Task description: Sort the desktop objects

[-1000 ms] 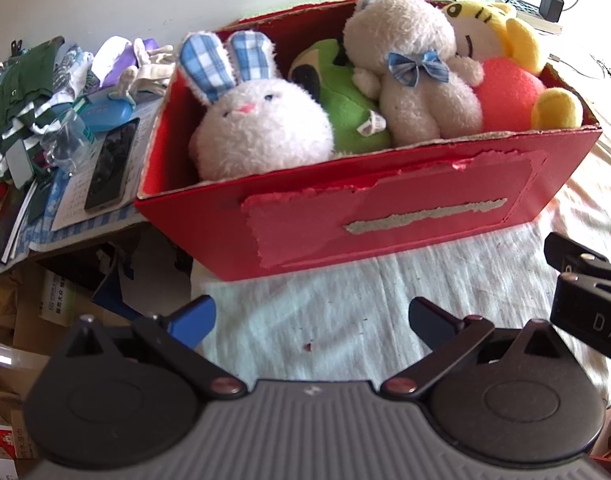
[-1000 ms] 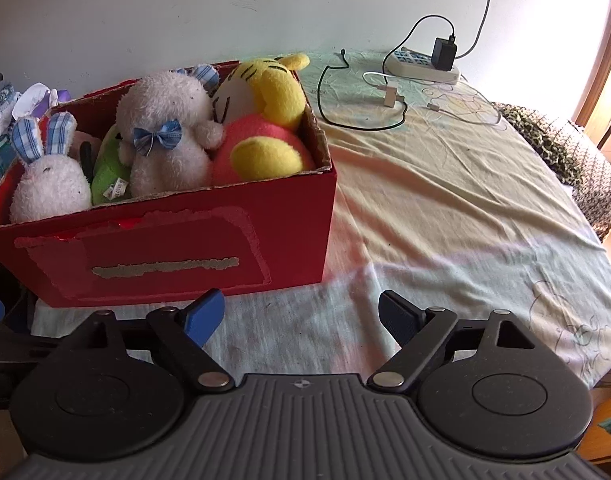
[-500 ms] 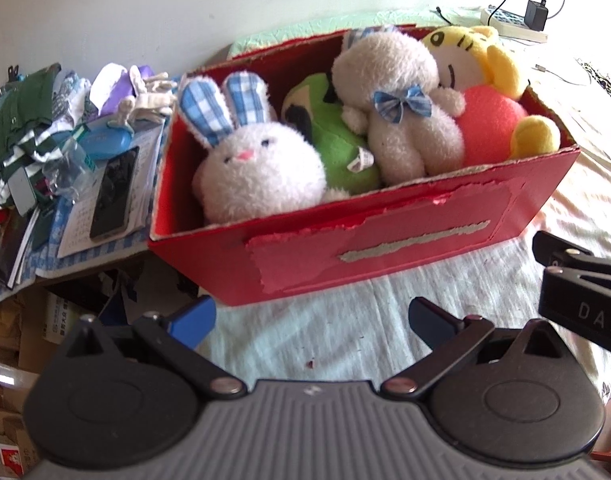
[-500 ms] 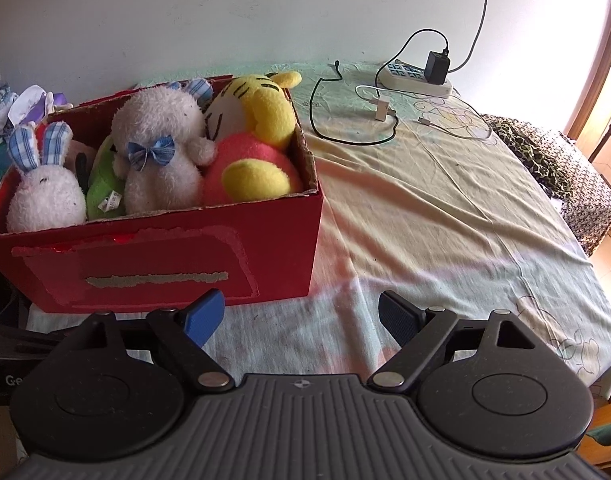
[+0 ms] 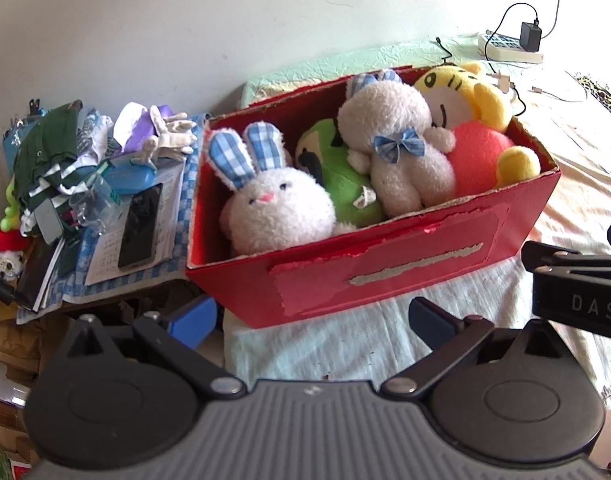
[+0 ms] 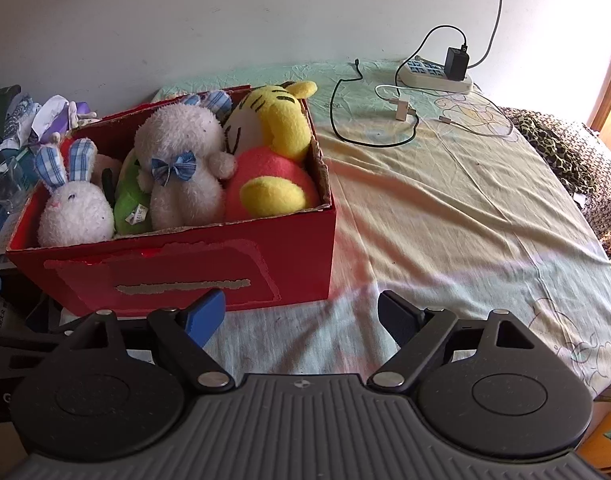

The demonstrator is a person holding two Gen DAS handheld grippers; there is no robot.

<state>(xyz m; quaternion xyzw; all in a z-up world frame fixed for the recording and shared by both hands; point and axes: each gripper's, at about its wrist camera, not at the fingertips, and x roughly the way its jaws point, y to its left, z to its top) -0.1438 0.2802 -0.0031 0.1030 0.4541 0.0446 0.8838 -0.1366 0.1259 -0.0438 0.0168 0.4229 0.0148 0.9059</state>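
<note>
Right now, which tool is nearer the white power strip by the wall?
Right. The right tool faces open tablecloth leading to the white power strip; the left tool sits beyond the red cardboard box's other end.

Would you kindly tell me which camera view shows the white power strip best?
The right wrist view: the power strip sits unobstructed on the bedsheet, its sockets, black adapter and cables visible. The left wrist view catches it only small at the top right edge, washed out by glare.

A plain white wall (image 6: 185,20) stands behind a worktop (image 6: 465,220) covered by a pale, creased cloth with faint cartoon prints. Sunlight falls bright across its right side. A wooden frame (image 6: 609,92) edges the far right, beside a leopard-print fabric (image 6: 561,152).
</note>
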